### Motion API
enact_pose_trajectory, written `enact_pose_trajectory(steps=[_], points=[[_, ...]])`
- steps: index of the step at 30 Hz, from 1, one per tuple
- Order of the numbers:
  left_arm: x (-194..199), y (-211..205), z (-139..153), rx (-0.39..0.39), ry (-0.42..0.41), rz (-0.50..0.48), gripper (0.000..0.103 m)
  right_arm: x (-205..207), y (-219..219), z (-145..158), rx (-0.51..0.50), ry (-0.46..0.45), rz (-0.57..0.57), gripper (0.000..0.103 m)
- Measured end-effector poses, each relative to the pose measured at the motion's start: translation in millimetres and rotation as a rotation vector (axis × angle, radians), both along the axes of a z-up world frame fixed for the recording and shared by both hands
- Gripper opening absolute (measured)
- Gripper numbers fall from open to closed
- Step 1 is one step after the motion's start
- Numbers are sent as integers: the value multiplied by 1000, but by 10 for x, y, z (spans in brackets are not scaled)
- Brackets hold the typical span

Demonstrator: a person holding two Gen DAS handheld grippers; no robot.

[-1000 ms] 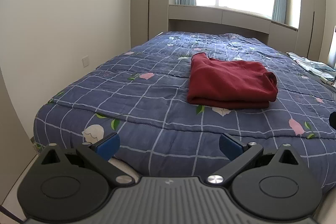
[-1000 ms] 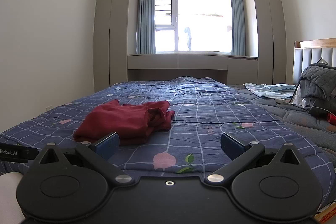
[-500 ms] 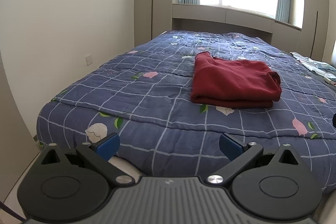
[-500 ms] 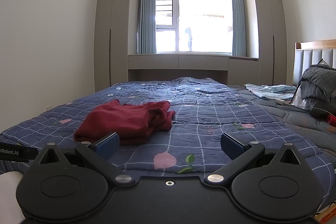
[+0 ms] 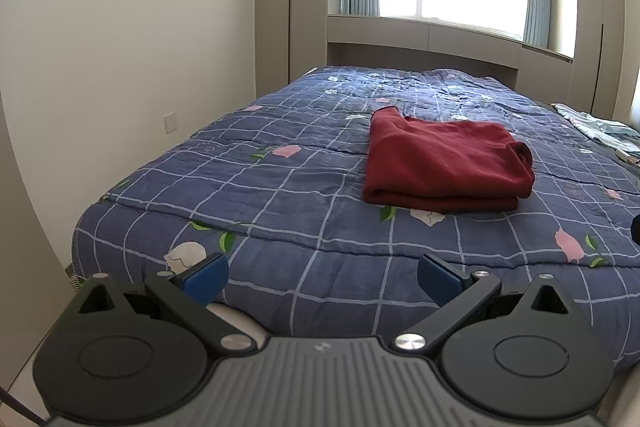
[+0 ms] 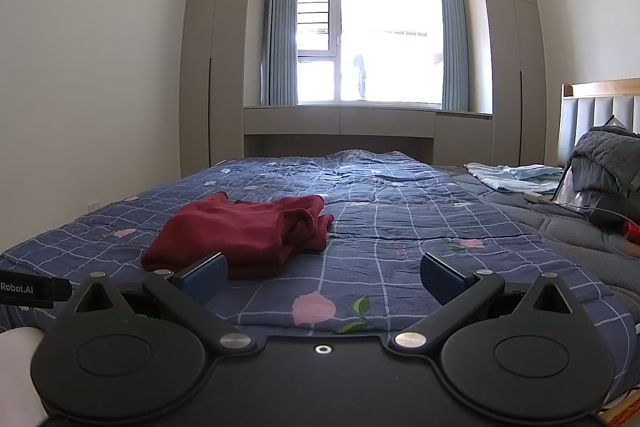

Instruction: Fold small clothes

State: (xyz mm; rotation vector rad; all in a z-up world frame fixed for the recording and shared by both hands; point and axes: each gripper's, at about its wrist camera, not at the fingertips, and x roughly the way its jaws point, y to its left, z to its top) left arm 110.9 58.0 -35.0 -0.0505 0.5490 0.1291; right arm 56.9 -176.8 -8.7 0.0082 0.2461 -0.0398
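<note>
Red garment (image 5: 444, 167) folded on bed (image 5: 280, 195); little seems left.
Left hand-held gripper (image 5: 320, 273) and right hand-held gripper (image 6: 322, 273) released, garment at 1 and 11 o'clock.

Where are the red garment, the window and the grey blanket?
Red garment (image 5: 444, 163), left wrist view, top layer.
Window (image 6: 384, 39), right wrist view, bright pane.
Grey blanket (image 6: 604, 163), right wrist view, heaped middle.

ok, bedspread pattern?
Navy bedspread with white grid and pink and white flowers; clearest in left wrist view.
</note>
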Motion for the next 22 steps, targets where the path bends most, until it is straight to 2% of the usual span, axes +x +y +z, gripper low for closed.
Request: enact_pose_trajectory(steps=[22], points=[[11, 9, 1, 7, 5, -1, 103, -3, -3, -1, -2, 1, 2, 102]])
